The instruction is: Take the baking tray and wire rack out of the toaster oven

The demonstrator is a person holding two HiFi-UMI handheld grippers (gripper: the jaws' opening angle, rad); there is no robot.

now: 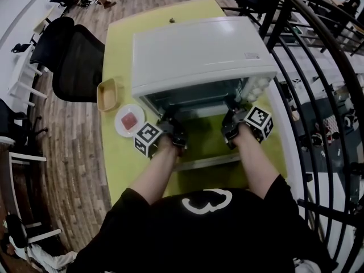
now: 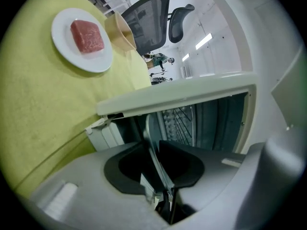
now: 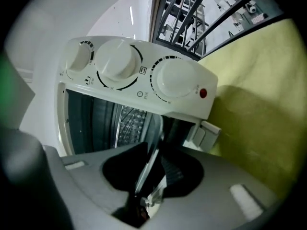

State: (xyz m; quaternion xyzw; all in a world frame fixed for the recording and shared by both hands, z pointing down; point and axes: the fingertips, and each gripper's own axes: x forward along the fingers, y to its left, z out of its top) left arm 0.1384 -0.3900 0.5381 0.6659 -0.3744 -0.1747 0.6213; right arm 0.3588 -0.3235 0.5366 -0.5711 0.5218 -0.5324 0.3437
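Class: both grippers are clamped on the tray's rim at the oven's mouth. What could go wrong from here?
The left gripper and right gripper pinch only the thin rim of the baking tray; it may slip or tilt if one side pulls faster.
The plate sits close beside the left gripper; pulling back could knock it.
The wire rack behind may snag and drag along.

The toaster oven (image 1: 199, 56) sits on the bench (image 1: 116, 53), the baking tray (image 2: 154, 159) in its mouth; a plate (image 1: 118, 123) and a dish (image 1: 108, 94) lie to its left.
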